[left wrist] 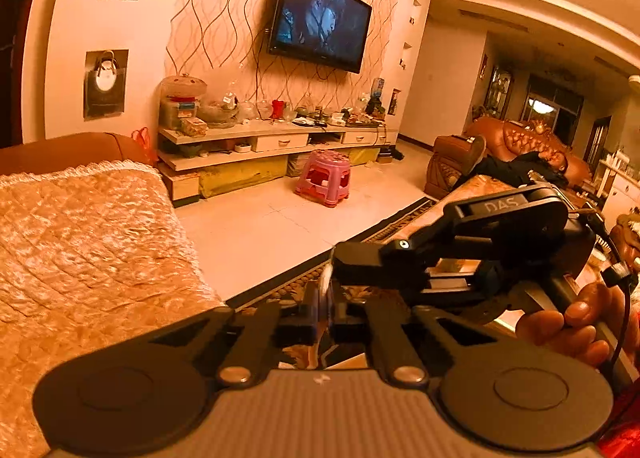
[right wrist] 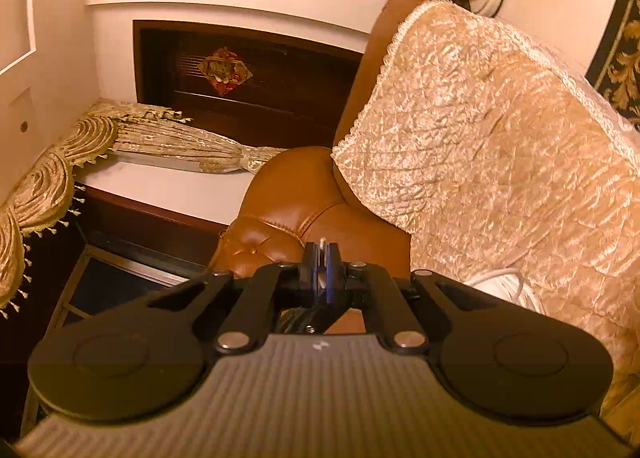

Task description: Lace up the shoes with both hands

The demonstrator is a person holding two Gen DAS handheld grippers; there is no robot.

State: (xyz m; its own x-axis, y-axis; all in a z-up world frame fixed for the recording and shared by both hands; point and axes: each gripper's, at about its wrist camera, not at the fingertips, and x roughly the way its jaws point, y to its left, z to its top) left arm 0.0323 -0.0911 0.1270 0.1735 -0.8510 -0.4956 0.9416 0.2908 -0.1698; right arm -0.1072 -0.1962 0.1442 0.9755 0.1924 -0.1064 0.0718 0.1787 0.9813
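Note:
In the left wrist view my left gripper (left wrist: 325,312) is shut, with a thin white lace (left wrist: 325,278) pinched between its pads and rising just above them. My right gripper (left wrist: 339,262) reaches in from the right, held by a hand (left wrist: 576,318), and its tips meet the same lace right above the left pads. In the right wrist view the right gripper (right wrist: 322,272) is shut, and a pale sliver of lace (right wrist: 322,244) sticks out between its pads. A white loop (right wrist: 502,284) lies on the sofa cover beside it. No shoe shows in either view.
A quilted gold sofa cover (left wrist: 80,258) lies to the left over a brown leather armrest (right wrist: 288,193). A patterned carpet (left wrist: 288,290) and tiled floor lie below, with a pink stool (left wrist: 324,177) farther off. A person (left wrist: 532,165) lies on a far sofa.

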